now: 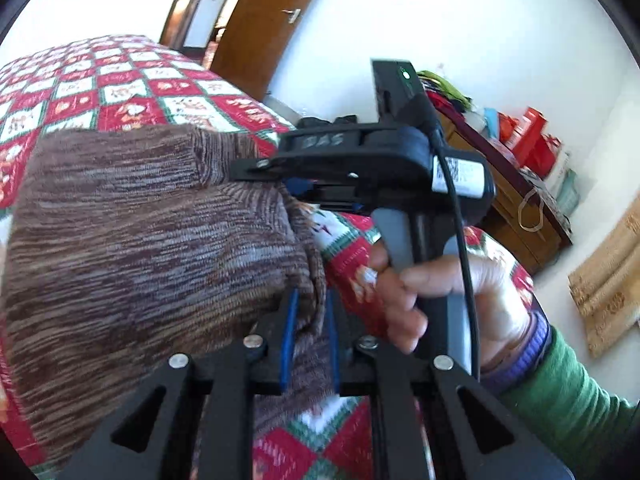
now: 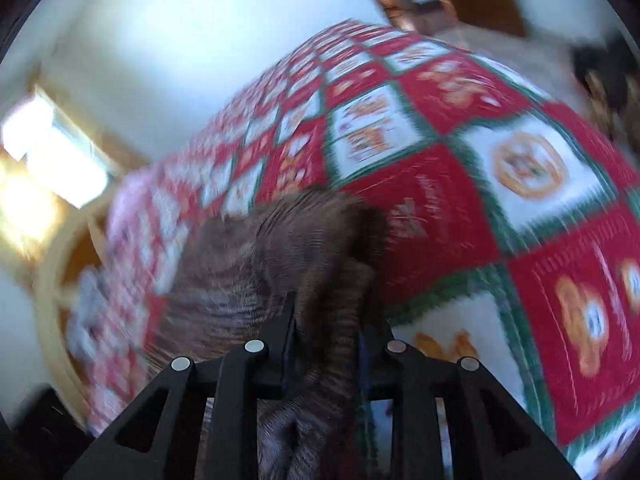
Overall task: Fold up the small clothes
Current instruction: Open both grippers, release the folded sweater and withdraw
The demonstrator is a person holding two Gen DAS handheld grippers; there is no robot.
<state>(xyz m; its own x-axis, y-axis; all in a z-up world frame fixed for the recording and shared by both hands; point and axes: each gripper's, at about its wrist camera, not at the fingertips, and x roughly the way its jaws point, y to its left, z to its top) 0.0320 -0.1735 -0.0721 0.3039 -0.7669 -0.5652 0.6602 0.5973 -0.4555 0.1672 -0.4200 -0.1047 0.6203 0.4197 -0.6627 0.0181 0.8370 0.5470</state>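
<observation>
A brown and grey striped knit garment (image 1: 152, 232) hangs lifted above the red, white and green patchwork bedspread (image 1: 120, 92). My left gripper (image 1: 312, 312) is shut on its near edge, cloth pinched between the blue pads. My right gripper (image 1: 264, 172) shows in the left wrist view, held in a hand, and grips the same garment at its upper right edge. In the blurred right wrist view the garment (image 2: 280, 256) bunches between my right gripper's (image 2: 328, 312) fingers, above the bedspread (image 2: 460, 184).
A brown door (image 1: 256, 28) stands behind the bed. A wooden cabinet (image 1: 520, 208) with red boxes (image 1: 532, 136) on top is at the right against a white wall. A bright window (image 2: 52, 160) is at the left in the right wrist view.
</observation>
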